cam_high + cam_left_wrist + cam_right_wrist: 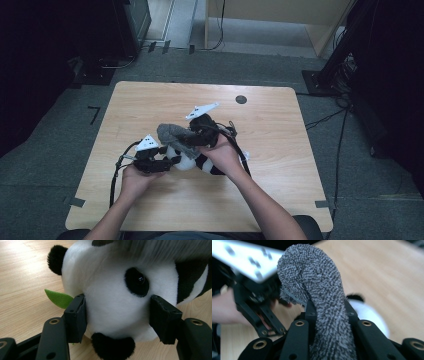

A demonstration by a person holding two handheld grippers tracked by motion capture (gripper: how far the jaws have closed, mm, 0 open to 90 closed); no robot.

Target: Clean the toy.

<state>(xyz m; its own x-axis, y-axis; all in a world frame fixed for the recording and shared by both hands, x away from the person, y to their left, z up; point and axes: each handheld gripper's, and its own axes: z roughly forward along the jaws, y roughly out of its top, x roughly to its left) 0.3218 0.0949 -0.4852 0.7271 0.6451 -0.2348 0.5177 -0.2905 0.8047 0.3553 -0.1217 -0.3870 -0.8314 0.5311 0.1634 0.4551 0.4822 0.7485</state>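
Grey towelling cloth [322, 302] is pinched tight in the right gripper [328, 308], raised just above the toy panda [117, 290], apparently to wipe it. Left gripper [120, 320] clamps the panda's head to steady it on the table [280, 145].

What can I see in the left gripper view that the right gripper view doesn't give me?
The left gripper view gives the panda toy's face close up: a black eye, a black ear and a green felt leaf, with the left hand-held gripper clamped on its head. The right gripper view gives the right hand-held gripper pinching a grey cloth, with the other gripper beyond. Both share the wooden table, the panda's white plush and some grey cloth.
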